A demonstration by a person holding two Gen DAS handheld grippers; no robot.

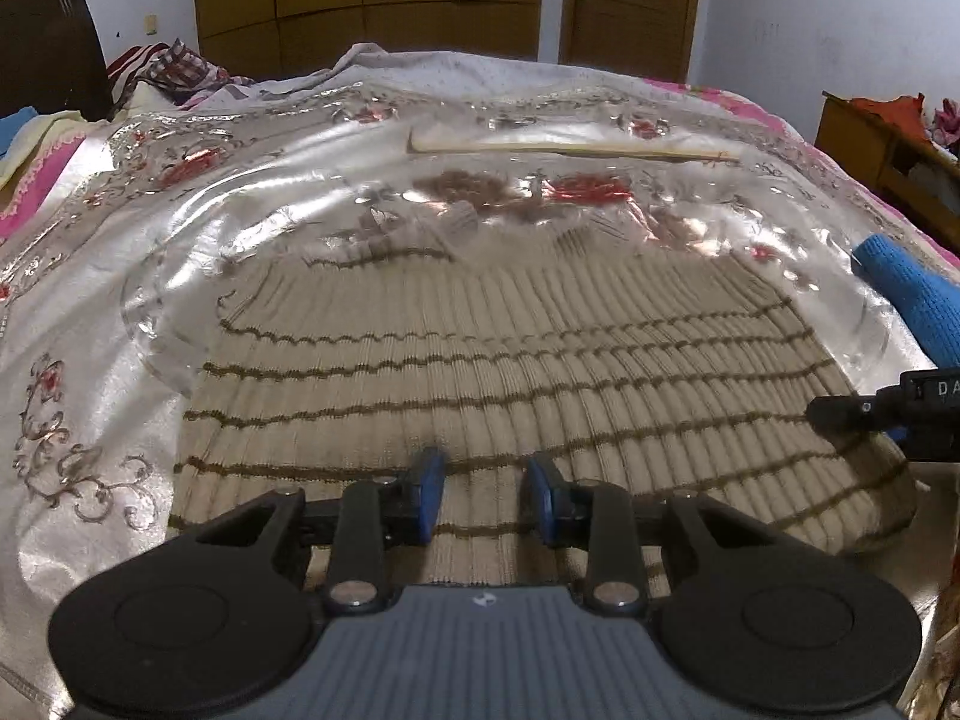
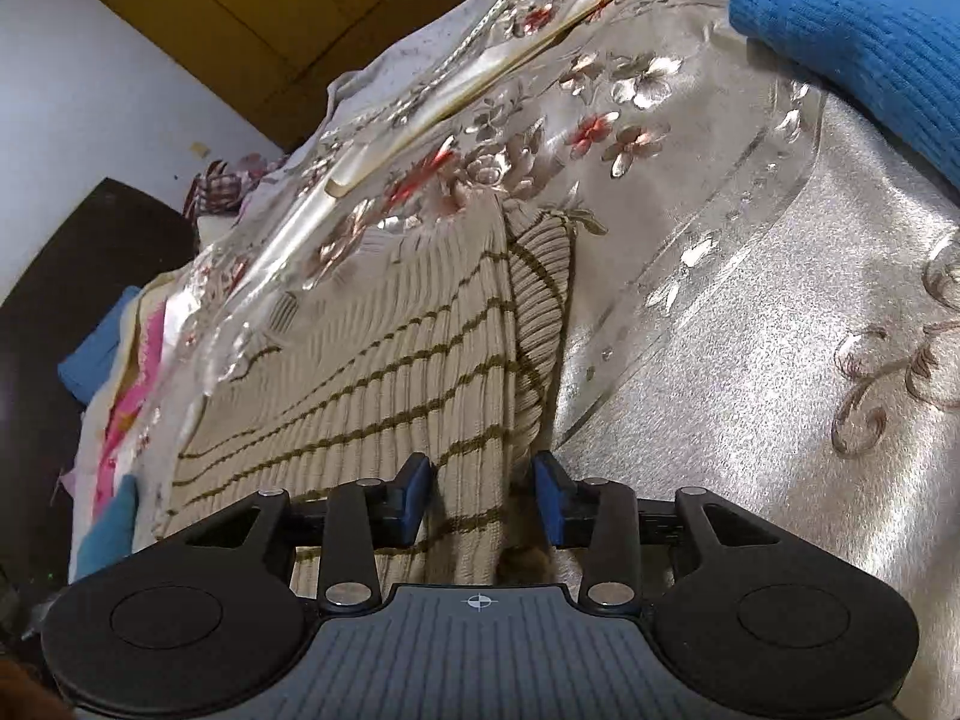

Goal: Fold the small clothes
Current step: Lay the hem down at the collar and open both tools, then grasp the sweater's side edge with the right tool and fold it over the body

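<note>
The soft, limp ribbed sweater (image 1: 510, 372) lies flat near the bed's (image 1: 90, 324) near edge, best pinched at its hem or side fold, where the left gripper (image 1: 485, 495) and right gripper (image 2: 483, 495) hover half open, holding nothing.

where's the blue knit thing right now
The blue knit garment lies at the top right of the right wrist view, on the silver bedspread beyond the striped beige sweater; in the left wrist view it shows at the right edge.

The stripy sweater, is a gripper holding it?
No. Both the left gripper and right gripper are open over the striped sweater; nothing is pinched.
</note>
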